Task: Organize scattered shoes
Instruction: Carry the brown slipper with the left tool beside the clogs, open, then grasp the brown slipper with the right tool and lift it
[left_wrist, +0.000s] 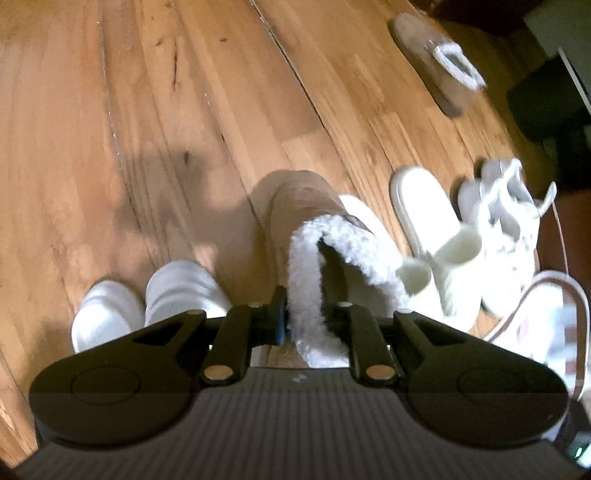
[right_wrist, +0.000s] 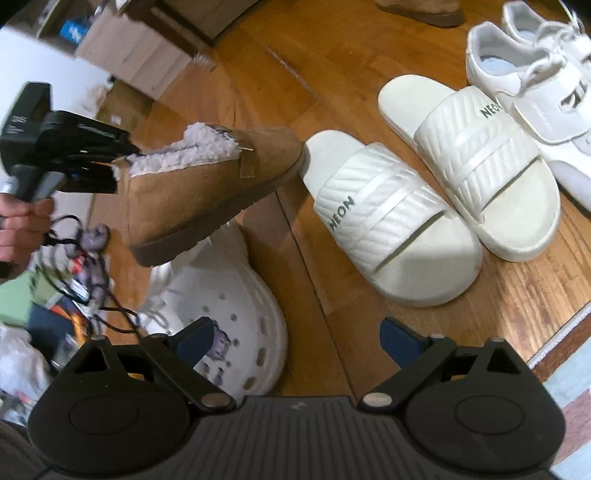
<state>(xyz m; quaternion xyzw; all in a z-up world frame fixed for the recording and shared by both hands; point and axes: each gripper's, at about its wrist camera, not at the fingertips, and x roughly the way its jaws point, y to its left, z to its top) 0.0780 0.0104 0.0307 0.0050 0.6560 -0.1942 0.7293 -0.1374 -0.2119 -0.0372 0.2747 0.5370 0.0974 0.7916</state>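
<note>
My left gripper (left_wrist: 308, 314) is shut on the heel rim of a tan clog (left_wrist: 303, 210) lined with white fleece. The right wrist view shows that clog (right_wrist: 207, 184) held off the wooden floor, toe toward the white slides, with the left gripper (right_wrist: 110, 173) and a hand at its heel. Its mate (left_wrist: 436, 62) lies farther away on the floor. A pair of white slides (right_wrist: 391, 221) sits side by side, white sneakers (right_wrist: 535, 85) beyond them. My right gripper (right_wrist: 299, 338) is open and holds nothing, hovering over a white perforated clog (right_wrist: 236, 321).
Cardboard boxes (right_wrist: 140, 55) stand at the back left. Cables and clutter (right_wrist: 74, 288) crowd the left side. A rug edge (right_wrist: 569, 350) runs along the right. Two white rounded toes (left_wrist: 107, 310) show beside the left gripper, and dark furniture (left_wrist: 546, 103) stands beyond the far clog.
</note>
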